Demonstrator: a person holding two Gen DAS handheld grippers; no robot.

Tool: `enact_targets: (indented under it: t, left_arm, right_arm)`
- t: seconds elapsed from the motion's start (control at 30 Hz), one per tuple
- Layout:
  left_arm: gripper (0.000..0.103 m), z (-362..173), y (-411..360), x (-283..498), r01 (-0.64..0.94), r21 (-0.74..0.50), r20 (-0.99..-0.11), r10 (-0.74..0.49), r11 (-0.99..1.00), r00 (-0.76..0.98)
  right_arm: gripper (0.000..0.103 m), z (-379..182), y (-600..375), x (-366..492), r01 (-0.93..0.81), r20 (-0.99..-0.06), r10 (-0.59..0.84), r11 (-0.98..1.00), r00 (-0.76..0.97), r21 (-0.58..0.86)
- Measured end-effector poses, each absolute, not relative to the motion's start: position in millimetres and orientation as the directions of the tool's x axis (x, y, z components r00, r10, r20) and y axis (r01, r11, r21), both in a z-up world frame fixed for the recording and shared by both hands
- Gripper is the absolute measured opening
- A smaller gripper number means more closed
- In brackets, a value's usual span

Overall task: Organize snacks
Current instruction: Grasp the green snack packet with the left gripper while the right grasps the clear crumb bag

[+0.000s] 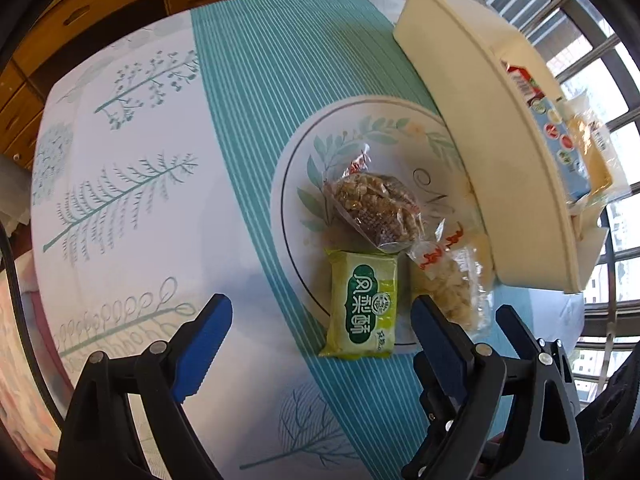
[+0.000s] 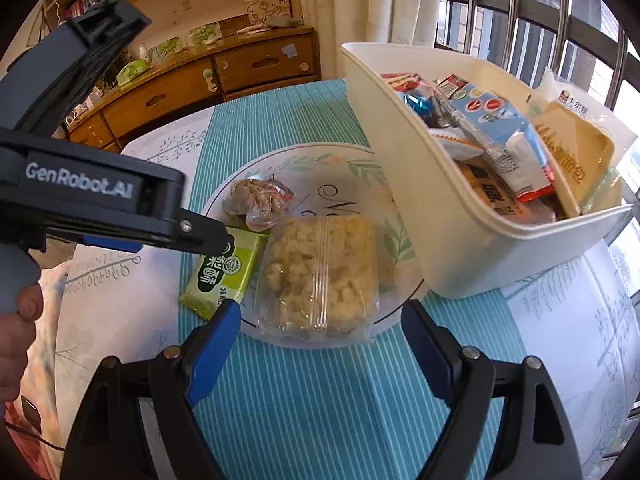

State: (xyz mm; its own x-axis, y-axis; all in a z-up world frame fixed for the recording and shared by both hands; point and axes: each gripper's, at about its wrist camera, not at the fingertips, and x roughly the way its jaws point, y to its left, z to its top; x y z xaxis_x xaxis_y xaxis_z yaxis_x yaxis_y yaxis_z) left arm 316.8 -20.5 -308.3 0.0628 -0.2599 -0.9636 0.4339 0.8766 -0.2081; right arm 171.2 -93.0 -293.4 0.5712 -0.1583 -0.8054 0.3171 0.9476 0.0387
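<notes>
A round leaf-patterned plate [image 1: 296, 168] [image 2: 352, 160] holds three wrapped snacks: a brown nut bar [image 1: 376, 210] [image 2: 256, 200], a green pineapple cake pack [image 1: 362, 304] [image 2: 224, 272] and a pale rice crispy pack [image 1: 460, 288] [image 2: 320, 276]. A cream bin [image 1: 480, 152] [image 2: 448, 224] with several snack packs stands right of the plate. My left gripper [image 1: 320, 320] is open and empty, just before the green pack. My right gripper [image 2: 320, 328] is open and empty, at the near edge of the pale pack.
The table wears a white and teal striped cloth [image 1: 256, 80] [image 2: 320, 400]. A wooden dresser [image 2: 192, 80] stands behind the table. Barred windows [image 2: 540, 20] are at the right. The left gripper's body [image 2: 92, 200] shows at the left of the right wrist view.
</notes>
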Motion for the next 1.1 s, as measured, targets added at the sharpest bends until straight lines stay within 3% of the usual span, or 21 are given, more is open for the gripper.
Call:
enact_targets:
  t: [0.33, 0.57, 0.77, 0.9, 1.1]
  left_arm:
    - [0.085, -328.5, -49.6, 316.7, 0.507, -0.116, -0.974, -0.197, 0.854, 0.109]
    - [0.077, -333.8, -70.2, 306.4, 0.548, -0.017, -0.974, -0.139, 0.836, 0.181]
    - [0.061, -329.2, -72.9, 289.3, 0.567, -0.004, -0.966, -0.15, 0.824, 0.21]
    - [0.039, -319.9, -66.2, 282.5, 0.559, -0.007, -0.969, -0.144, 0.829, 0.202]
    - [0.037, -317.1, -47.0, 278.8, 0.519, -0.025, -0.978, -0.128, 0.854, 0.164]
  right_arm:
    - [0.069, -307.4, -90.9, 176.4, 0.287, -0.808, -0.149, 0.957, 0.571, 0.027]
    - [0.065, -308.9, -89.6, 179.6, 0.282, -0.807, -0.153, 0.959, 0.57, 0.017]
    - [0.062, -306.2, -91.1, 180.9, 0.263, -0.831, -0.138, 0.965, 0.54, 0.01]
    - [0.062, -302.6, -93.5, 179.2, 0.244, -0.855, -0.124, 0.97, 0.504, 0.004]
    - [0.061, -293.4, -98.0, 173.3, 0.223, -0.899, -0.087, 0.975, 0.43, 0.012]
